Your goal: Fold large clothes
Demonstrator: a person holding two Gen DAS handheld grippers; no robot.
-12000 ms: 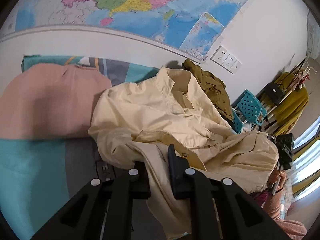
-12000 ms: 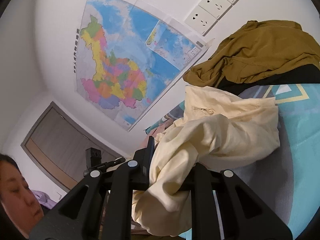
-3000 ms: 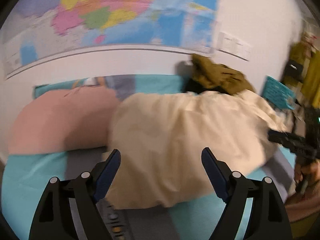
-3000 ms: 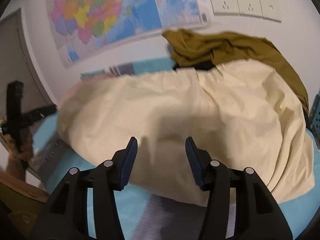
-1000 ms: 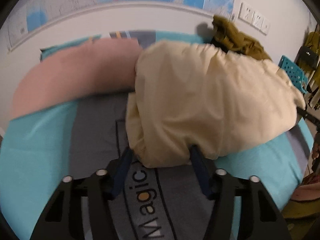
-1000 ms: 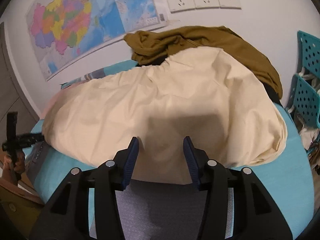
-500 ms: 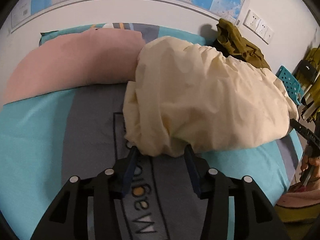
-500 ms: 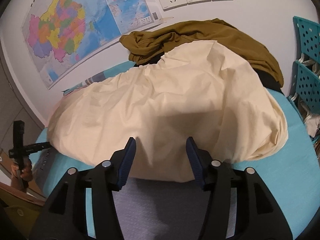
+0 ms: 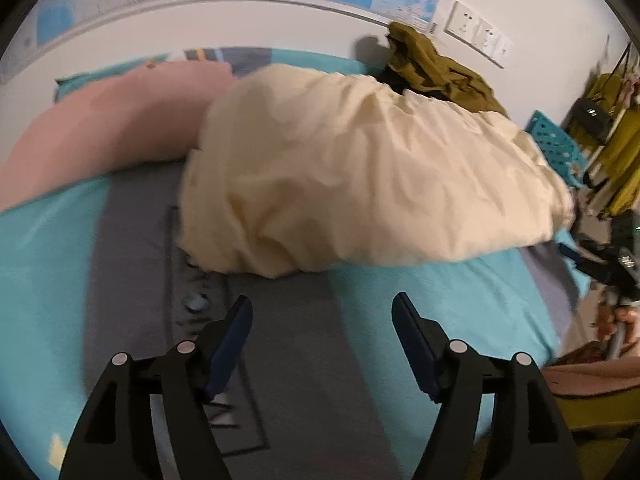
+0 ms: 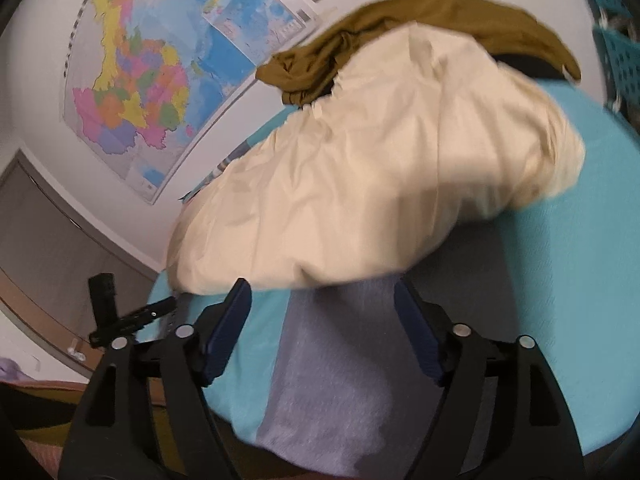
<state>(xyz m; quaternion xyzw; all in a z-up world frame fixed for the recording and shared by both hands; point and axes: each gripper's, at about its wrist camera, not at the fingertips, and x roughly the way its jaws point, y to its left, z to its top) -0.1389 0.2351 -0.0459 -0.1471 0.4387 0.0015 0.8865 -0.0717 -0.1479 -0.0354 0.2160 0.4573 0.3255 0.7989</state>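
In your left wrist view, a pink cloth lay at the upper left on the teal and grey bedcover. The cream garment filled the middle of the frame as one rumpled mound, its near edge resting on the cover above your left gripper. That gripper's jaws were spreading apart with nothing between them, clear of the cloth. An olive garment sat against the wall at the upper right, touching the cream one's far edge, and a teal basket stood at the right. Your other hand showed at the far right edge.

In your right wrist view, a map hung on the wall at the upper left. The cream garment spread across the centre, the olive garment above it. Your right gripper sat at the lower centre, jaws widening and empty, their tips just beside the garment's near hem.
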